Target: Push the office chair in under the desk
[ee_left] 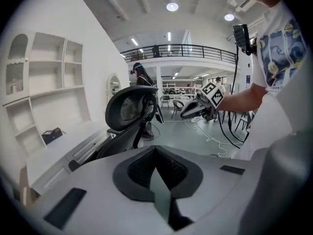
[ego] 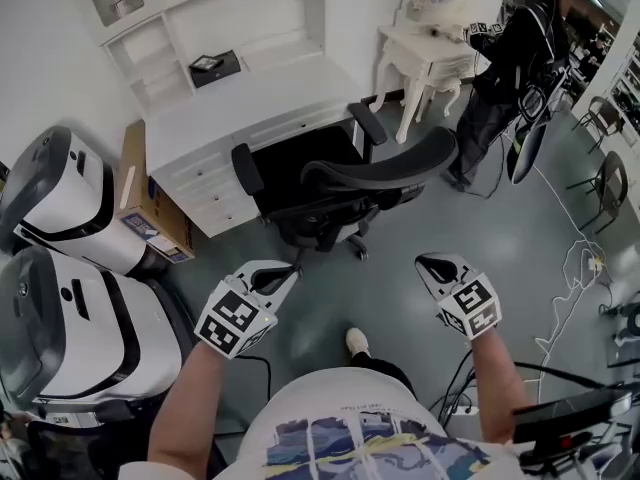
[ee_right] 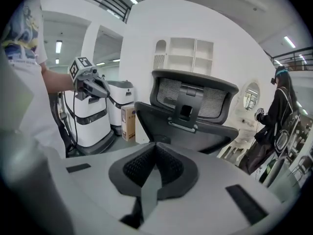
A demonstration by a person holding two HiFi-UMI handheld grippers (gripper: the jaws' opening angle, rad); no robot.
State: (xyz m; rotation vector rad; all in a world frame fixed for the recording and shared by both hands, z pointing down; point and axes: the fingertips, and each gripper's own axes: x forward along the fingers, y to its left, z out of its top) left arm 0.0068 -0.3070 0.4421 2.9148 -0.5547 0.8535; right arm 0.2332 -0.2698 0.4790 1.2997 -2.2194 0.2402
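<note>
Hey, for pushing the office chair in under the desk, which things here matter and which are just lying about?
Part of the job:
- office chair
- white desk
- left gripper and right gripper, both shut and empty

Just lying about:
- cardboard box
- white machines
- dressing table
- black item on the shelf
- floor cables

On view: one black mesh-backed office chair (ego: 340,183), one white wooden desk (ego: 250,93), one small black box (ego: 213,66), one brown cardboard box (ego: 135,183), one white carved dressing table (ego: 425,53), two rounded white-and-black machines (ego: 60,203) (ego: 85,333), two dark side chairs (ego: 600,118) (ego: 612,183), one standing person in dark clothing (ego: 510,58). Two white handheld grippers: the left gripper (ego: 284,276), the right gripper (ego: 428,262).
</note>
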